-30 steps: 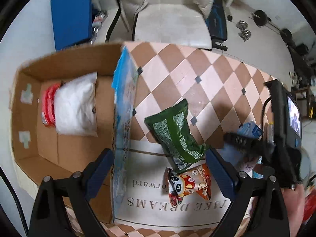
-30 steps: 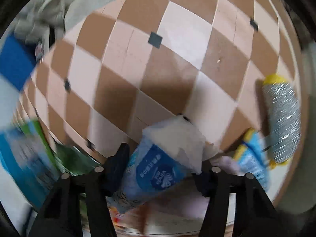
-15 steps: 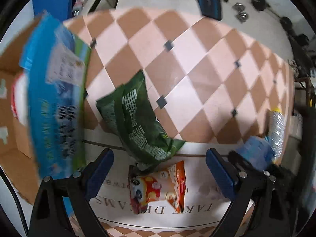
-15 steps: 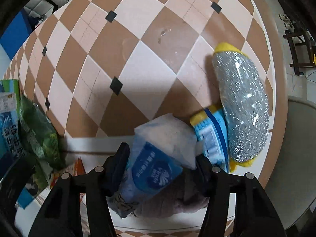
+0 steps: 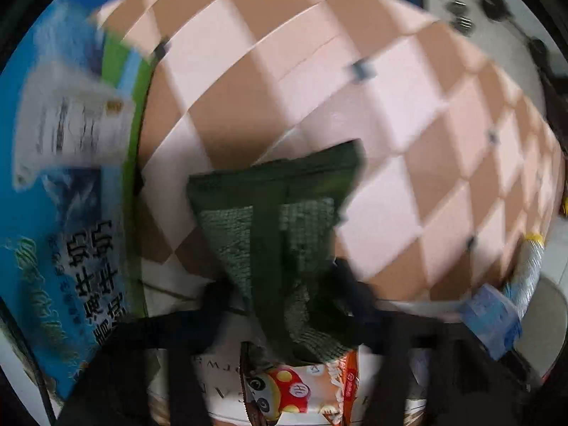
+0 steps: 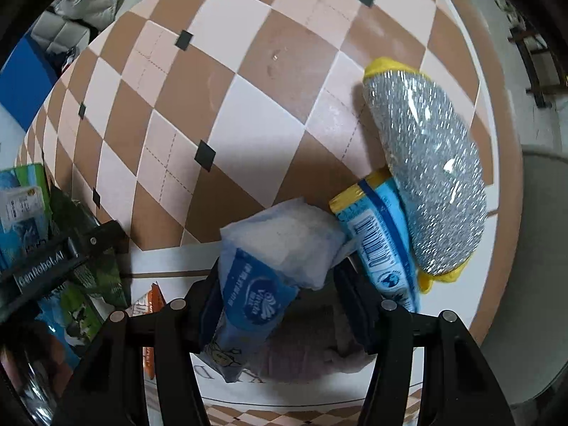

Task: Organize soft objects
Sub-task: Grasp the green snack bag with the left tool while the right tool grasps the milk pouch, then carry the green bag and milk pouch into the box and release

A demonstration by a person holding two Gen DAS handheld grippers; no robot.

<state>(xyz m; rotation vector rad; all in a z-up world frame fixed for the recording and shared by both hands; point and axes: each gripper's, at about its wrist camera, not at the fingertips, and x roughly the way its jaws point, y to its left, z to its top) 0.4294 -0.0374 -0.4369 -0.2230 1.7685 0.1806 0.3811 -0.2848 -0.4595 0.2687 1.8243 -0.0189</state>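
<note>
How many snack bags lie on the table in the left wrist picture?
2. The green snack bag lies between the fingers of the left gripper, and the orange panda bag lies just below it, partly under it. Others may be hidden.

Green snack bag [image 5: 280,234] flat on table, blue tissue pack [image 6: 255,294] tilted — silver scouring pad [image 6: 429,184] beside it.

Your right gripper [image 6: 277,284] is matte black plastic: two angular arms, each with silver round screw heads at the joints, and dark blue pads on the inner faces of its fingers [image 6: 209,305]. Your left gripper [image 5: 284,301] blurs into a black shape in its own view; from the right camera, its black bar carries white "GenRobot.AI" lettering and one small screw.
</note>
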